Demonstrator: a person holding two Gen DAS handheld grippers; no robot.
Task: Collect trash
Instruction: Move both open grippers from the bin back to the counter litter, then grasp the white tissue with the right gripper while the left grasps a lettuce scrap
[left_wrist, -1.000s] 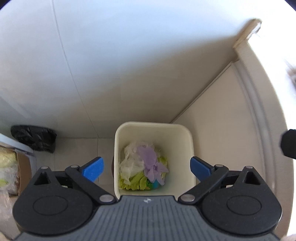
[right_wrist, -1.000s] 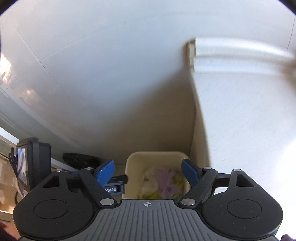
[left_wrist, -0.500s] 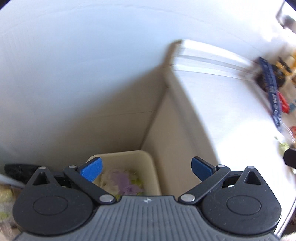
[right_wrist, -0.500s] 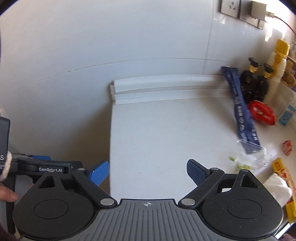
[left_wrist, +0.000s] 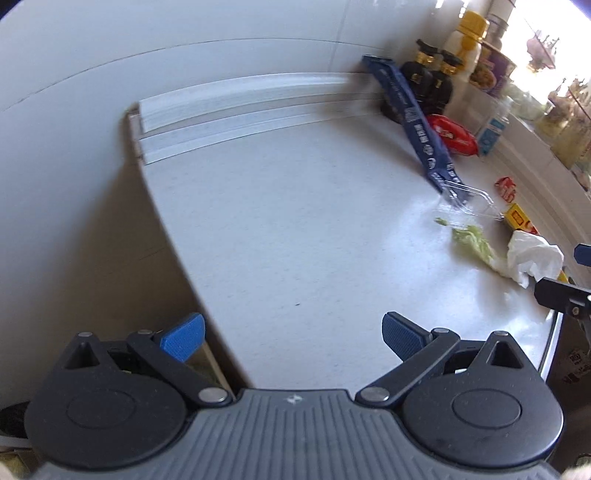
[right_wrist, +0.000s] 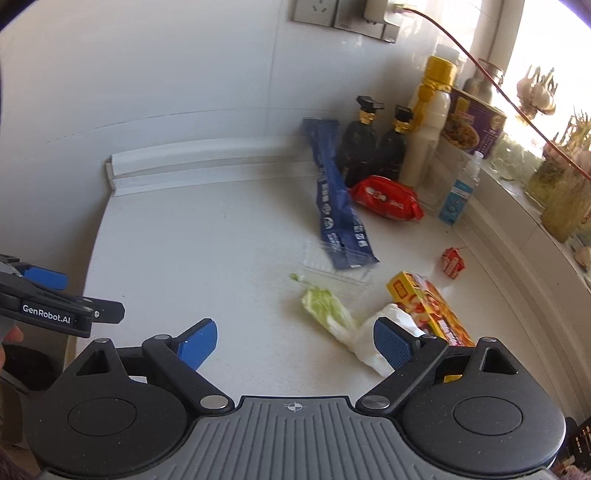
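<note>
Left wrist view: the trash is lying at the right side of the white countertop (left_wrist: 295, 206). A crumpled white tissue (left_wrist: 535, 254) is sitting near the counter's right edge, touching a pale green cabbage leaf (left_wrist: 474, 242) that is stretching away to its left. Behind the leaf, a clear plastic tray (left_wrist: 465, 201) is resting under the lower end of a long dark blue packet (left_wrist: 413, 122) that is leaning back toward the wall. A small red wrapper (left_wrist: 506, 187) and a yellow box (left_wrist: 519, 218) are lying farther right, and a red pouch (left_wrist: 452, 133) is sitting beside dark bottles (left_wrist: 430, 79). The left gripper (left_wrist: 291, 336) is hovering over the counter's near left corner, tilting downward, with its jaws standing wide and nothing between its blue pads (left_wrist: 183, 336).

Right wrist view: the cabbage leaf (right_wrist: 325, 306) and the tissue (right_wrist: 373, 332) are lying together just ahead, the tissue partly hiding behind the right blue pad (right_wrist: 391, 343). The yellow box (right_wrist: 428, 304) is touching the tissue's right side; the red wrapper (right_wrist: 452, 262) is sitting apart behind it. The blue packet (right_wrist: 334, 199) is overlapping the clear tray (right_wrist: 332, 267). The right gripper (right_wrist: 295, 343) is pointing down at the counter (right_wrist: 203, 236), its jaws having just been opening and now gaping wide around bare counter, holding nothing. The left gripper (right_wrist: 44, 291) is showing at the left edge, side-on, with a person's fingers (right_wrist: 9, 338) just visible beneath it.
</note>
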